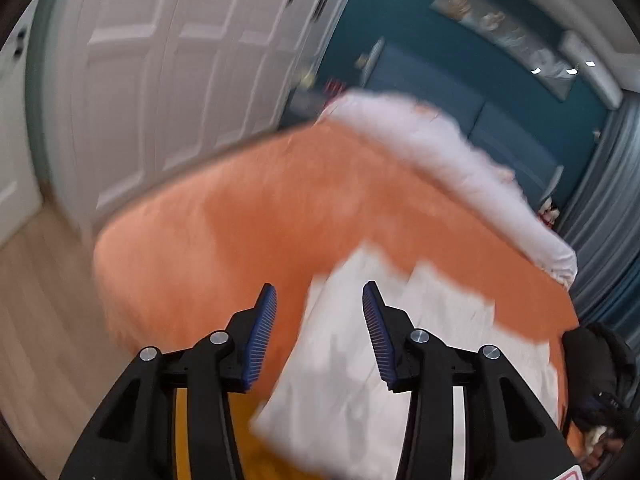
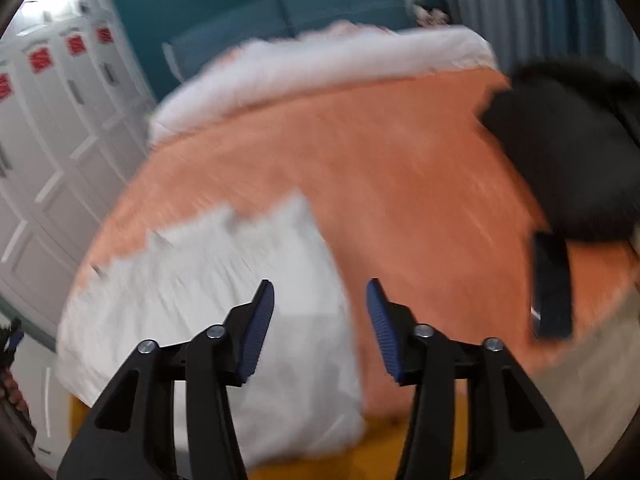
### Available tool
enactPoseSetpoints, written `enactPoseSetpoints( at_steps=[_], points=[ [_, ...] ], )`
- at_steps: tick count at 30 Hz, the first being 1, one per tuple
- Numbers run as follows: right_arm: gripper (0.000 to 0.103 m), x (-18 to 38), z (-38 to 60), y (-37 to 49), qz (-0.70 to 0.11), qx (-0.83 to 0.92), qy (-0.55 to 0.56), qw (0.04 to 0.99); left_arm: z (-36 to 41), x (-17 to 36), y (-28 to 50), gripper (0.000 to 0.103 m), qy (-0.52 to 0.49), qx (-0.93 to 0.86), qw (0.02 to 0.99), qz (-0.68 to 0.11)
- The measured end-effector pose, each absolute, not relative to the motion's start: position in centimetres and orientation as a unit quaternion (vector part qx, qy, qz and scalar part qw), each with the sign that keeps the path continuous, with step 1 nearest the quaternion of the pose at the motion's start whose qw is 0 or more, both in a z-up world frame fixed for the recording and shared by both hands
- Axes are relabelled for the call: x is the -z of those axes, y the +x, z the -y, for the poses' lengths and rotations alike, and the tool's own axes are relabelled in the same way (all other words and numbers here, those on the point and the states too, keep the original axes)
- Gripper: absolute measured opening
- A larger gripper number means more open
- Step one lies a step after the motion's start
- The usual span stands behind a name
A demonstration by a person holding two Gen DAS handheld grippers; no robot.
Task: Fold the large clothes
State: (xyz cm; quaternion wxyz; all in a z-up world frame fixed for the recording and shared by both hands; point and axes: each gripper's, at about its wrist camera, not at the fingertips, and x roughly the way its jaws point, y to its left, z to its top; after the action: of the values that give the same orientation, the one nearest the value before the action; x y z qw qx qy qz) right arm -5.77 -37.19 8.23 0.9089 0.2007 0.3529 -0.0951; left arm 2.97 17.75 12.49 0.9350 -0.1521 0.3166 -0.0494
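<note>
A white garment [image 1: 360,360] lies flat on the orange bedspread [image 1: 240,232] near the bed's front edge. It also shows in the right wrist view [image 2: 224,304], left of centre. My left gripper [image 1: 319,300] is open and empty, held above the garment's left edge. My right gripper [image 2: 320,298] is open and empty, above the garment's right edge. Both views are blurred by motion.
A white duvet [image 2: 320,64] is bunched along the far side of the bed. A black bag [image 2: 568,152] and a dark phone-like slab [image 2: 554,284] lie at the bed's right. White wardrobe doors [image 1: 160,80] stand left. Blue headboard [image 1: 460,96] behind.
</note>
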Motion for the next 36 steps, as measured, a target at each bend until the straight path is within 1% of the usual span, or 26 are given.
enactPoseSetpoints(
  at_steps=[1, 4, 7, 8, 9, 10, 11, 12, 14, 15, 16, 17, 18, 19, 20, 21, 22, 24, 25, 26, 27, 28, 29, 30, 33, 36],
  points=[
    [0.028, -8.7, 36.1, -3.4, -0.349, 0.072, 0.190, 0.915, -16.8, -12.9, 4.2, 0.042, -0.146, 0.057, 0.936, -0.314],
    [0.023, -7.9, 31.8, 3.0, -0.357, 0.015, 0.161, 0.920, -11.2, -11.6, 9.0, 0.044, -0.119, 0.112, 0.934, -0.317],
    [0.021, -4.1, 28.0, 8.1, -0.406, -0.023, 0.154, 0.901, -5.8, -5.8, 13.3, 0.045, -0.076, 0.132, 0.912, -0.381],
    [0.021, -2.6, 28.2, 8.8, -0.420, -0.022, 0.146, 0.895, -5.0, -3.0, 14.7, 0.047, -0.055, 0.118, 0.901, -0.413],
    [0.019, -1.0, 28.6, 8.9, -0.434, -0.013, 0.135, 0.891, -4.9, -0.7, 15.7, 0.040, -0.034, 0.093, 0.895, -0.435],
    [0.014, 1.1, 30.2, 9.2, -0.451, 0.013, 0.135, 0.882, -5.6, 1.2, 16.3, 0.031, -0.020, 0.080, 0.894, -0.441],
    [0.003, 2.3, 31.7, 8.7, -0.453, 0.023, 0.161, 0.877, -6.9, 2.6, 16.6, 0.024, -0.020, 0.077, 0.895, -0.440],
    [0.000, 3.4, 34.0, 8.0, -0.449, 0.030, 0.210, 0.868, -8.2, 3.2, 16.5, 0.019, -0.047, 0.095, 0.892, -0.439],
    [0.000, 4.0, 37.6, 6.5, -0.435, 0.072, 0.273, 0.855, -9.7, 3.4, 16.5, 0.013, -0.085, 0.099, 0.887, -0.443],
    [0.000, 3.3, 37.6, 6.2, -0.430, 0.083, 0.273, 0.857, -9.3, 3.3, 16.6, 0.013, -0.085, 0.096, 0.887, -0.443],
    [0.004, 1.7, 36.3, 5.7, -0.419, 0.095, 0.247, 0.869, -9.1, 3.2, 16.7, 0.013, -0.079, 0.090, 0.890, -0.441],
    [0.004, 0.8, 35.1, 5.4, -0.411, 0.090, 0.226, 0.878, -8.6, 3.3, 16.4, 0.013, -0.069, 0.080, 0.893, -0.438],
    [0.001, 0.0, 33.4, 5.0, -0.401, 0.071, 0.199, 0.891, -8.5, 3.6, 15.9, 0.013, -0.066, 0.074, 0.894, -0.436],
    [0.001, 0.3, 32.7, 5.0, -0.405, 0.069, 0.186, 0.893, -8.2, 3.7, 15.8, 0.013, -0.065, 0.070, 0.895, -0.435],
    [0.000, 1.9, 32.4, 5.5, -0.435, 0.082, 0.168, 0.881, -8.1, 3.8, 15.6, 0.013, -0.067, 0.068, 0.895, -0.436],
    [0.000, 3.6, 33.0, 5.6, -0.458, 0.086, 0.170, 0.869, -8.3, 3.8, 15.8, 0.013, -0.070, 0.070, 0.894, -0.437],
    [0.000, 4.7, 34.1, 5.2, -0.458, 0.076, 0.206, 0.862, -8.6, 3.6, 16.4, 0.013, -0.072, 0.073, 0.892, -0.440],
    [0.001, 3.3, 34.7, 4.5, -0.451, 0.102, 0.227, 0.857, -9.4, 2.4, 16.6, 0.013, -0.064, 0.067, 0.892, -0.442],
    [0.005, 1.7, 34.2, 4.1, -0.440, 0.114, 0.216, 0.864, -9.7, 1.8, 16.0, 0.013, -0.064, 0.067, 0.894, -0.438],
    [0.005, 0.6, 33.3, 4.0, -0.434, 0.110, 0.205, 0.870, -10.3, 0.8, 14.9, 0.020, -0.061, 0.063, 0.899, -0.429],
    [0.005, -0.7, 32.4, 3.9, -0.430, 0.099, 0.196, 0.876, -10.7, -0.1, 13.8, 0.041, -0.053, 0.049, 0.905, -0.419],
    [0.005, -1.8, 31.0, 4.0, -0.430, 0.085, 0.186, 0.880, -11.3, -0.8, 12.6, 0.052, -0.048, 0.038, 0.911, -0.408],
    [0.005, -2.8, 29.2, 4.3, -0.429, 0.062, 0.172, 0.885, -12.1, -1.5, 11.2, 0.067, -0.045, 0.023, 0.915, -0.399],
    [0.005, -3.4, 27.5, 4.5, -0.429, 0.044, 0.160, 0.888, -12.9, -1.9, 10.1, 0.073, -0.047, 0.015, 0.917, -0.397],
    [0.005, -3.6, 21.1, 7.3, -0.442, -0.019, 0.130, 0.887, -15.6, -1.6, 7.3, 0.078, -0.086, 0.007, 0.898, -0.431],
    [0.005, -2.2, 15.9, 9.9, -0.463, -0.059, 0.102, 0.878, -18.2, 0.4, 4.8, 0.079, -0.147, 0.005, 0.867, -0.476]
  ],
)
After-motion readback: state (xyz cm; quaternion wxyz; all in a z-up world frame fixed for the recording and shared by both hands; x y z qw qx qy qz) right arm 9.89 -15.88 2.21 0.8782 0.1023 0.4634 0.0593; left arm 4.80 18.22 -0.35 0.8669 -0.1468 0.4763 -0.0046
